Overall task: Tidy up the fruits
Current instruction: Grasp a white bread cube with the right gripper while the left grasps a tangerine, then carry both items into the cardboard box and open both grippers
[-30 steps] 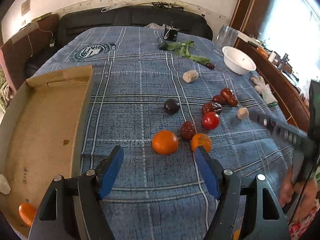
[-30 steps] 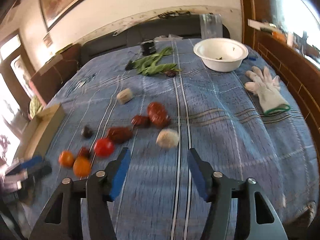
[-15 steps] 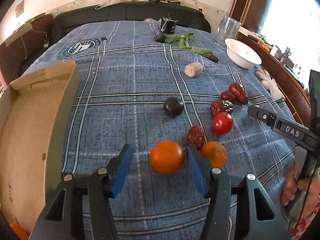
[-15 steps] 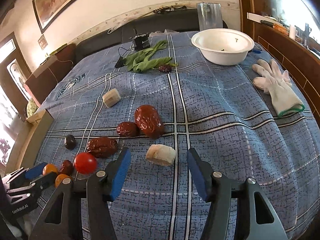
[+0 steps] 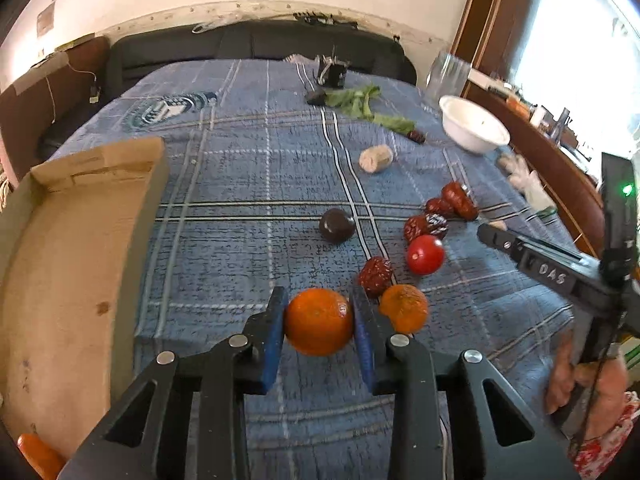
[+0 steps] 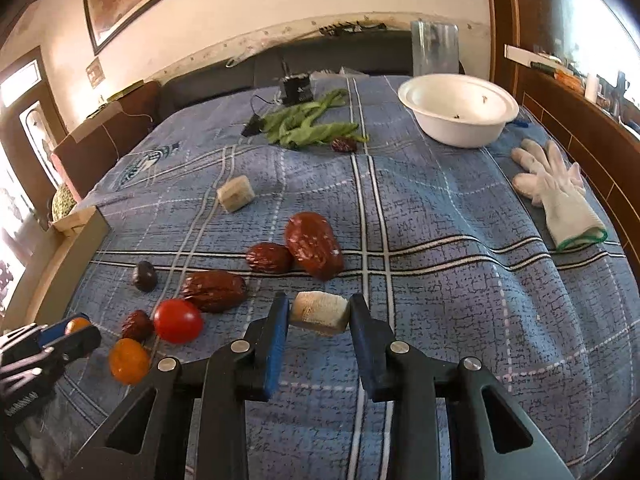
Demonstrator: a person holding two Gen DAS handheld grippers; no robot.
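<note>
My left gripper (image 5: 318,292) has a large orange (image 5: 318,322) between its blue pads; the jaws are closing and both pads touch its sides. A smaller orange (image 5: 404,307), a wrinkled red date (image 5: 375,271) and a red tomato (image 5: 425,255) lie just to its right. My right gripper (image 6: 319,300) is shut on a pale, cork-like chunk (image 6: 319,314), one pad against each end. Several red dates (image 6: 314,245) lie just beyond that chunk, and a dark round fruit (image 6: 144,276) sits to the left.
An open cardboard box (image 5: 60,260) stands at the left table edge with an orange item (image 5: 38,454) in its near corner. At the back right are a white bowl (image 6: 460,110), green leaves (image 6: 308,128) and a white glove (image 6: 560,196). A second pale chunk (image 6: 236,199) lies mid-table.
Both grippers came forward a little and closed: the left pads drew in onto the large orange, the right pads onto the pale chunk.
</note>
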